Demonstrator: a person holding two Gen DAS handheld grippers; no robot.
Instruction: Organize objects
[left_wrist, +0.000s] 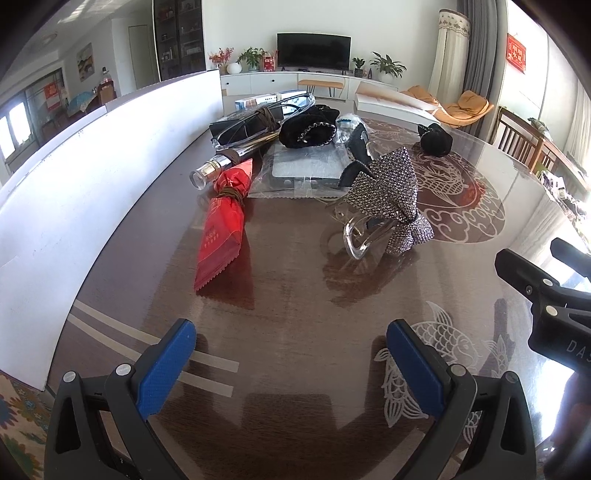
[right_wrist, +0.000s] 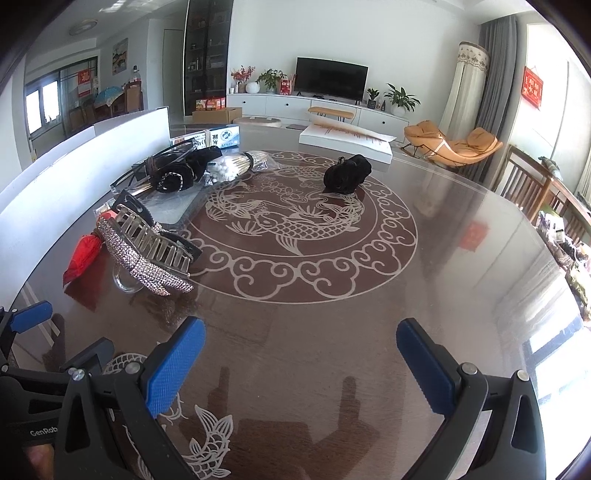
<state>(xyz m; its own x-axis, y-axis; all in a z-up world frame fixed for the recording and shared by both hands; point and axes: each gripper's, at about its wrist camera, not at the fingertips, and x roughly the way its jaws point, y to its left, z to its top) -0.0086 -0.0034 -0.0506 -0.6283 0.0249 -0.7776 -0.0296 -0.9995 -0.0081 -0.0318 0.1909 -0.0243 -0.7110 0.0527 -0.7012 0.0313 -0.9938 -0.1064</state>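
On the left wrist view, my left gripper (left_wrist: 291, 354) hovers low over the worktop (left_wrist: 295, 295) with its blue pads spread wide and nothing between them. Ahead lies a red wrapped packet (left_wrist: 221, 229), tied round the middle with cord, its far end just beside a clear-capped bottle (left_wrist: 218, 168). To the right of it sits a rhinestone hair clip (left_wrist: 391, 199), a large bow shape resting on clear plastic loops. Behind these is a loose heap: a flat grey item in a clear bag (left_wrist: 306, 168), a black beaded pouch (left_wrist: 308, 131) and a long dark case (left_wrist: 251, 123). A white board (left_wrist: 92, 158) stands along the left edge. The other gripper's black frame shows at the right border.

From the right wrist view, my right gripper (right_wrist: 301, 363) is likewise fully open and empty, held above the worktop's fish pattern. The hair clip (right_wrist: 147, 247) lies to its front left, teeth upward, touching or overlapping the red packet (right_wrist: 83, 254); I cannot tell which. A black fabric item (right_wrist: 347, 173) sits alone, well apart, on the far side of the pattern. A white flat box (right_wrist: 347, 142) rests beyond it.

Judgement: no grasp has begun. The clip is the nearest piece to both grippers. Its glossy loops and stones look slippery, so I would close across the bow's narrow waist, squarely and slowly, and lift clear before moving, lest the teeth snag the packet.
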